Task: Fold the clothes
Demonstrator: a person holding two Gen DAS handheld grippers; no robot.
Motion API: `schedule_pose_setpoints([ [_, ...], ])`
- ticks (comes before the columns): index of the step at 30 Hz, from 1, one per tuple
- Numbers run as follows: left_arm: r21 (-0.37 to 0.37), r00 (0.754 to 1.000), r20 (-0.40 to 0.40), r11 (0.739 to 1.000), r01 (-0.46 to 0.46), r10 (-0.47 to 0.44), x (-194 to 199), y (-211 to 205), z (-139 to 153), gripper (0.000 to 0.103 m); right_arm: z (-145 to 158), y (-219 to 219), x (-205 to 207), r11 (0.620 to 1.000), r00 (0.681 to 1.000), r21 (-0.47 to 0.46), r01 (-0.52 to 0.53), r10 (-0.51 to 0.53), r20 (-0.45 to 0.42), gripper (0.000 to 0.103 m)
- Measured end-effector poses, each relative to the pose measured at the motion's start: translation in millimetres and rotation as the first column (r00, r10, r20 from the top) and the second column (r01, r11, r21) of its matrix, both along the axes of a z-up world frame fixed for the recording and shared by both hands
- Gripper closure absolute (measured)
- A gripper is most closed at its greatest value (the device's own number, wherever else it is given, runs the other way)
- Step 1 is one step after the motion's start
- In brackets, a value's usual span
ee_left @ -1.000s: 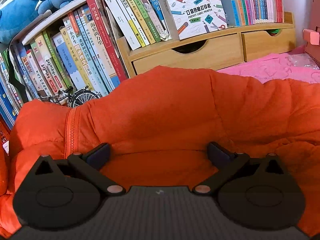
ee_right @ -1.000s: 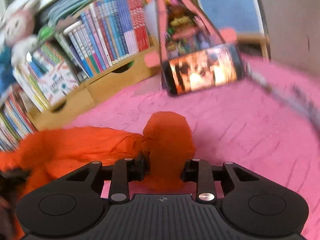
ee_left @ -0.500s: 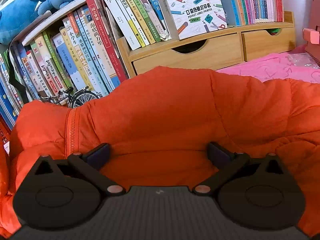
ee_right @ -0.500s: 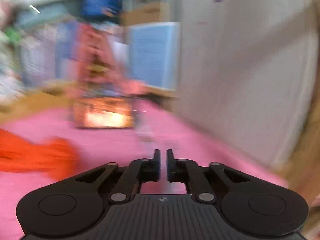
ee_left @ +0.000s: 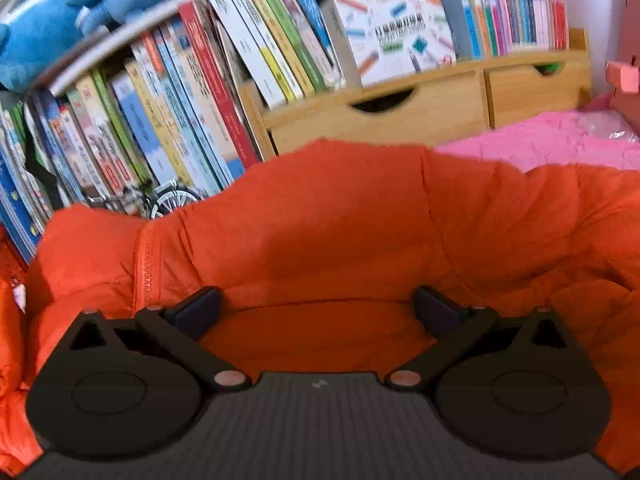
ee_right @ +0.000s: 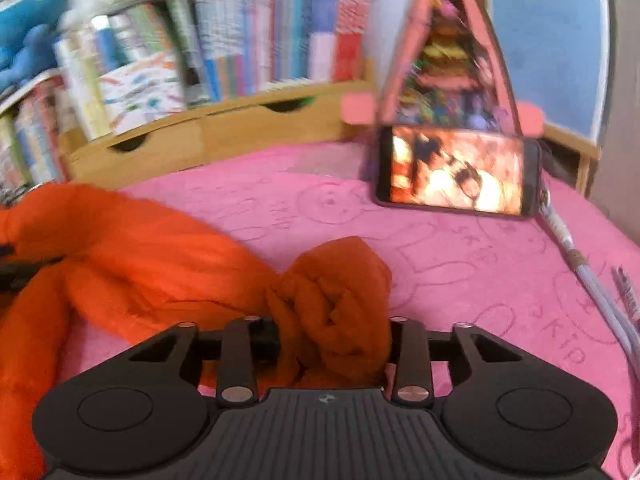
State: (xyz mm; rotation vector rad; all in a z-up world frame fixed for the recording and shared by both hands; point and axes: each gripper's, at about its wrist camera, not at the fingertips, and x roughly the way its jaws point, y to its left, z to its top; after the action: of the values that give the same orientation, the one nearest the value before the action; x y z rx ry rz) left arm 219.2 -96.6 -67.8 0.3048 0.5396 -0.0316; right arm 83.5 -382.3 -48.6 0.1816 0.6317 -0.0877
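Though unseen leftward, phone [ee_right: 456, 174] rightward.

Orange puffer jacket [ee_left: 328, 232], quilted and puffy, zipper [ee_left: 145, 264] running down near its left edge. Lies rumpled on the pink bench cover [ee_right: 440, 248], body heaped at left, one bunched end [ee_right: 336, 304] twisted into a wad at right.

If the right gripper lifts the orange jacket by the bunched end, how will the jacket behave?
The orange jacket looks puffy and quilted, so it is probably light for its bulk. It lies in soft folds on the pink cover, so the free part would likely hang and trail. The right gripper has a thick bunch between its fingers; the smooth fabric may slip.
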Motion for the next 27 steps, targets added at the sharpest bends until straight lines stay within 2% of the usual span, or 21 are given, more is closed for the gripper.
schedule_pose_setpoints([
  [2,-0.076,0.997,0.069,0.997,0.025,-0.020,-19,6,13,0.006,5,7,-19,0.999,0.998,0.028,-0.044,0.043,0.042,0.069],
  [3,-0.123,0.994,0.097,0.990,0.068,-0.056,-28,8,24,0.006,10,10,-30,0.997,0.995,0.034,-0.070,0.067,0.072,0.069],
  [6,-0.254,0.969,0.192,0.946,0.202,-0.156,-54,12,57,0.003,27,29,-65,0.986,0.969,-0.058,-0.153,0.162,0.188,0.069],
  [10,-0.133,0.943,0.194,0.945,0.299,-0.271,-57,-25,60,0.000,45,73,-107,0.930,0.904,-0.252,-0.268,0.333,0.267,0.068],
  [14,-0.011,0.906,0.182,0.921,0.390,-0.382,-60,-61,62,0.000,43,109,-128,0.841,0.848,-0.407,-0.357,0.474,0.237,0.067],
  [15,0.035,0.916,0.125,0.924,0.380,-0.381,-55,-63,46,0.000,41,113,-131,0.829,0.845,-0.425,-0.363,0.485,0.225,0.067],
  [17,0.126,0.929,0.011,0.923,0.365,-0.369,-44,-67,15,0.000,37,112,-132,0.831,0.860,-0.436,-0.346,0.466,0.206,0.066],
  [21,-0.034,0.935,-0.069,0.938,0.346,-0.348,-30,-38,-6,0.000,27,81,-136,0.886,0.926,-0.381,-0.264,0.343,0.156,0.066],
  [24,-0.010,0.937,-0.054,0.939,0.345,-0.345,-36,-41,-7,0.000,17,56,-141,0.926,0.968,-0.330,-0.182,0.228,0.105,0.066],
  [27,0.010,0.942,-0.055,0.943,0.332,-0.331,-38,-45,-8,0.000,10,33,-149,0.955,0.994,-0.292,-0.056,0.080,0.073,0.068],
])
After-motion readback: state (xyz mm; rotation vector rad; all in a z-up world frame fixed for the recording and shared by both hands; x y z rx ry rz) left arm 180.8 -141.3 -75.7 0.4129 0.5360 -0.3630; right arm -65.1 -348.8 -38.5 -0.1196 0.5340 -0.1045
